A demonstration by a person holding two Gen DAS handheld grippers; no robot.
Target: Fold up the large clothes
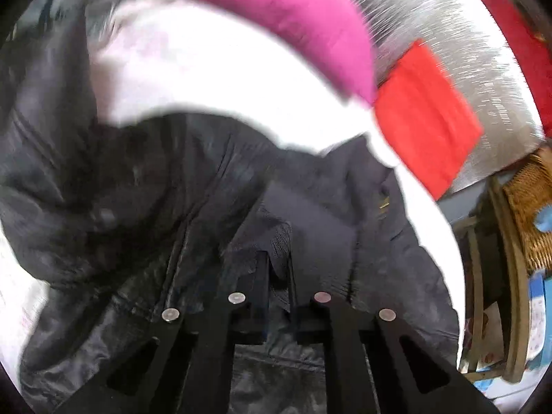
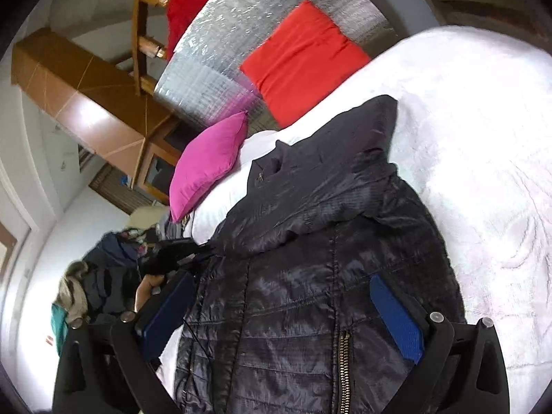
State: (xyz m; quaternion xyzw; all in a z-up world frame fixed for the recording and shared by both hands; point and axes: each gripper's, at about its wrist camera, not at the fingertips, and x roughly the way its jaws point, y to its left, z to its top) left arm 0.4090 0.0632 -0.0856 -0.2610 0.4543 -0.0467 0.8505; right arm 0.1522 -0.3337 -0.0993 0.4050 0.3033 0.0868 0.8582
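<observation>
A dark navy quilted jacket (image 2: pixel 310 241) lies spread on a white bed cover (image 2: pixel 483 138), zipper side up, collar toward the pillows. My right gripper (image 2: pixel 281 310) hovers over its lower half, open wide, one blue pad (image 2: pixel 396 317) on each side and nothing pinched. In the left wrist view the jacket (image 1: pixel 138 189) fills the frame, bunched and blurred. My left gripper (image 1: pixel 277 262) is shut on a ribbed fold of it. In the right wrist view the left gripper (image 2: pixel 172 255) sits at the jacket's left edge, with a hand (image 2: pixel 148 286) behind it.
A pink pillow (image 2: pixel 210 162) and a red pillow (image 2: pixel 303 58) lean at the head of the bed against a silver padded headboard (image 2: pixel 224 79). A heap of clothes (image 2: pixel 103 269) lies left of the bed. A wicker basket (image 1: pixel 531 207) and wooden shelving stand beside it.
</observation>
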